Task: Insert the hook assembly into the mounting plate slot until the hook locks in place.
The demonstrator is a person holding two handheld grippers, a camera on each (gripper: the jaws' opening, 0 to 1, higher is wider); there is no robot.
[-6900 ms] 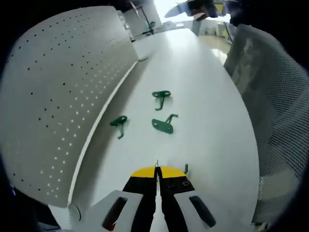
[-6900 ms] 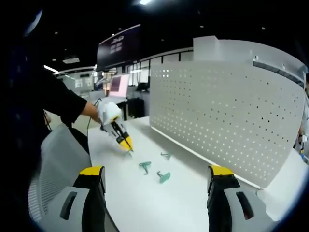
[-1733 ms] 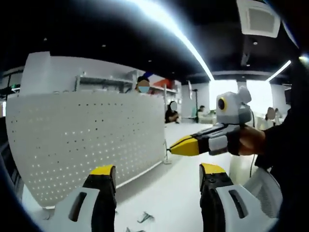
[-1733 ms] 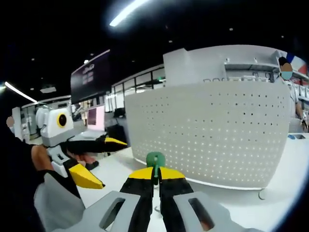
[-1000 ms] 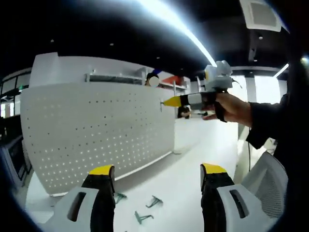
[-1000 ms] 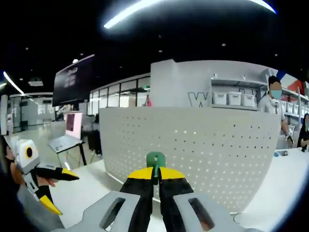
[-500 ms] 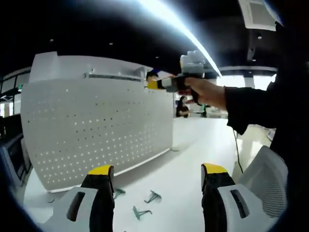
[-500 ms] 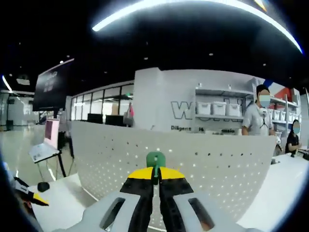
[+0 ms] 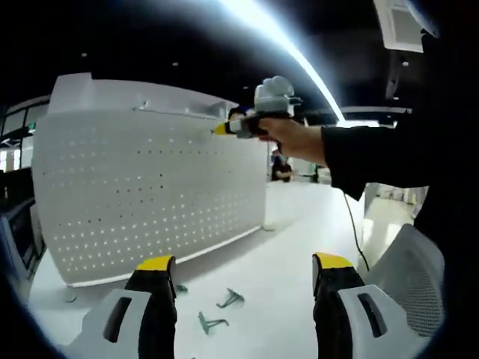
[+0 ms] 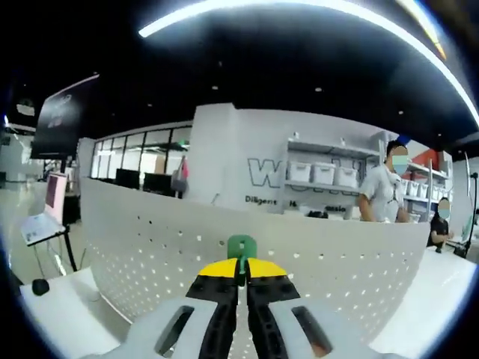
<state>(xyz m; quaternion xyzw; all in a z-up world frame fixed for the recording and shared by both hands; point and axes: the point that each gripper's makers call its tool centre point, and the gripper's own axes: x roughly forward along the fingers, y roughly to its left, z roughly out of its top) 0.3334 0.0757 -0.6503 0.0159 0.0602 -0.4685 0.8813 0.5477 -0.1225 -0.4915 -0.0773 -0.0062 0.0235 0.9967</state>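
right gripper (image 10: 241,271) is clamped tight on the green hook assembly (image 10: 241,245), centre of the right gripper view, held up against the upper part of the perforated mounting plate (image 10: 150,247). left gripper (image 9: 241,269) hangs wide open with nothing in it, low over the desk (image 9: 284,262); spare hooks (image 9: 213,321) lie at lower centre there. step in hand: the approach to the plate. next move likely calls for lining the hook's tab with a slot, then pressing in.
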